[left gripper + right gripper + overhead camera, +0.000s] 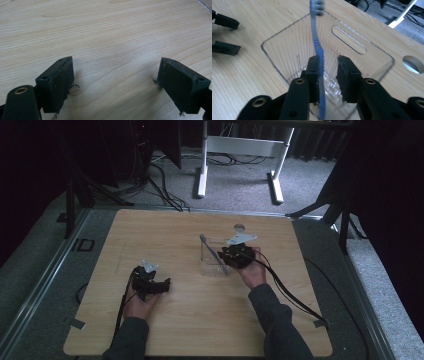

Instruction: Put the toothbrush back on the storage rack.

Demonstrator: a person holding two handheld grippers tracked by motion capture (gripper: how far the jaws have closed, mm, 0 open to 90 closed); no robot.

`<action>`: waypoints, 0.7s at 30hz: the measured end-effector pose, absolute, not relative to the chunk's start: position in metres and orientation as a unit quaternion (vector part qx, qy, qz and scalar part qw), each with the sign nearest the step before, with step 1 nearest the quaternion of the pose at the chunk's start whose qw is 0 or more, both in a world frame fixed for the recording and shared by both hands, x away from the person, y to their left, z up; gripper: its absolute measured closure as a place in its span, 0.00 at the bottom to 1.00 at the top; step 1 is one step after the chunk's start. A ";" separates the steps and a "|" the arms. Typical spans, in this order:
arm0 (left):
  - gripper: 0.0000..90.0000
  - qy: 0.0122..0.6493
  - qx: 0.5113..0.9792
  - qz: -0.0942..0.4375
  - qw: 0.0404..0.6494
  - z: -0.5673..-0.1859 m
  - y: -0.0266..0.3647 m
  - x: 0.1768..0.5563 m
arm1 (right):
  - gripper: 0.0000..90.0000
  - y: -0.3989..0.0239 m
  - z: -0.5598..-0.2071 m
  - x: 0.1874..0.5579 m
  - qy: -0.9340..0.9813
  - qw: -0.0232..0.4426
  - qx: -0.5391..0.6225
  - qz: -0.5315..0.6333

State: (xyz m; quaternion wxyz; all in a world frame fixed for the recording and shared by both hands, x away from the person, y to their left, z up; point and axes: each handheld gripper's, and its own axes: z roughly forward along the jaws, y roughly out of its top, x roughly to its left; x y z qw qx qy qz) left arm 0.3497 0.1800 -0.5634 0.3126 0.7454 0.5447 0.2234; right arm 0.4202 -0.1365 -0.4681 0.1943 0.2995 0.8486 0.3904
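The right gripper [329, 75], parted around the light, slippery blue toothbrush [319, 72], should grip its stiff mid-handle, pointing toward twelve o'clock.

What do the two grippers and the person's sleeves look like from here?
Both grippers, left gripper and right gripper, are black with blocky rectangular jaws and brass-ringed screw holes. Each carries a grey three-cornered plate on top and trails a black cable. The person wears dark grey long sleeves.

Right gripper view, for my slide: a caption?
Right claw open around a blue toothbrush standing in a clear box.
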 end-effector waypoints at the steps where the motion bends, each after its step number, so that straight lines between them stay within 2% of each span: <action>1: 0.16 0.545 0.745 0.223 0.313 -0.563 0.180 0.350 | 0.76 -0.138 -0.468 0.419 0.848 0.195 0.300 0.391; 9: 0.16 0.545 0.745 0.223 0.313 -0.563 0.180 0.350 | 0.64 -0.147 -0.452 0.407 0.842 0.228 0.290 0.393; 21: 0.16 0.545 0.745 0.223 0.313 -0.563 0.180 0.350 | 0.59 -0.167 -0.434 0.401 0.826 0.235 0.319 0.401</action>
